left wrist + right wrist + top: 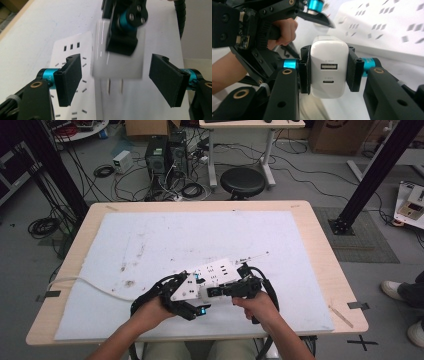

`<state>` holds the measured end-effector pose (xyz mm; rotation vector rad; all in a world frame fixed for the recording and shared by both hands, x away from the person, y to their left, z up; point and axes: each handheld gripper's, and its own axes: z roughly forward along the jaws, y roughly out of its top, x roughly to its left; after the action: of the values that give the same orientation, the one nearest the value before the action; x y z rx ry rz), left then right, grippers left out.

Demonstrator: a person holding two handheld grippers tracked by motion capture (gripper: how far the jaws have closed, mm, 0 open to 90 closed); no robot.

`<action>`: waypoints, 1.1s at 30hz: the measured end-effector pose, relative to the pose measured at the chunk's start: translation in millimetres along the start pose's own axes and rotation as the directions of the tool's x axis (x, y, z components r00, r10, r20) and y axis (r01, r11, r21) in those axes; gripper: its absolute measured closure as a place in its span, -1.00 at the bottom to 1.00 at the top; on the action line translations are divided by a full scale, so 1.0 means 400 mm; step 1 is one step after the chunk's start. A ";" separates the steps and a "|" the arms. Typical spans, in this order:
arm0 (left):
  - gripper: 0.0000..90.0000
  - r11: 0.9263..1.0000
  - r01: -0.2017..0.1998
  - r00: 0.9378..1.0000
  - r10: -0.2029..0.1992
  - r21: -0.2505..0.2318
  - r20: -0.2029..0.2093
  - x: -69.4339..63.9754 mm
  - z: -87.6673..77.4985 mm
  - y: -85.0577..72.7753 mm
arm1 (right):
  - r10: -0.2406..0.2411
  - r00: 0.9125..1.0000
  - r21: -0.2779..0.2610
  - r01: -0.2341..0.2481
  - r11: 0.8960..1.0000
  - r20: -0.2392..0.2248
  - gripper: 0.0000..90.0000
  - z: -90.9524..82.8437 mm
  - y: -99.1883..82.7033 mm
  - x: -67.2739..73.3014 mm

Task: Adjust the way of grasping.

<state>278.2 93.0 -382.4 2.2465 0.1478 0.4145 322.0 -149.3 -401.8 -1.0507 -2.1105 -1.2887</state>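
Clamping one white charger (329, 69) between its two black jaws, the right gripper (328, 71) is pressing a pad against each side of the block; two ports are showing on the charger's near face, one wide slot above one small oval; in the left gripper view the same charger (120, 65) is hanging blurred with two metal prongs pointing down from its lower edge, just over the white power strip (75, 75). The left gripper (117, 81) is standing wide apart, its two jaws flanking the charger on either side and touching nothing. One power strip (212, 275) is lying on the white mat (150, 245) near the front middle of the table (320, 250); several rows of small socket slots are showing on its face, too blurred to count; one white cable (85, 282) is trailing from it toward the table's left edge. Two hands are coming in from the bottom of the high view, the left hand (150, 312) and the right hand (257, 305), each gripping one tool close beside the strip; the left gripper's frame is crowding the near side of the right gripper view. Beyond the table, one black round stool (243, 181) is standing on the floor, with computer towers (165, 155) and loose cables behind it.
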 end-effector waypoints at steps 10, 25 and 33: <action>-0.42 0.986 0.152 0.987 -0.155 -0.063 -0.048 0.044 -0.051 -0.043 | -0.140 0.984 0.066 0.134 0.989 0.107 0.41 -0.047 0.018 0.008; -0.41 0.954 0.268 0.943 -0.288 -0.132 -0.165 0.076 -0.129 -0.099 | -0.357 0.905 0.244 0.302 0.922 0.230 0.41 -0.075 0.083 0.069; -0.40 0.941 0.298 0.922 -0.327 -0.157 -0.207 0.085 -0.166 -0.122 | -0.469 0.840 0.340 0.372 0.864 0.272 0.41 -0.088 0.130 0.096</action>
<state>288.9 180.8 -371.0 2.0023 0.5811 0.4945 339.7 -151.9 -330.3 -0.7499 -2.8226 -0.9908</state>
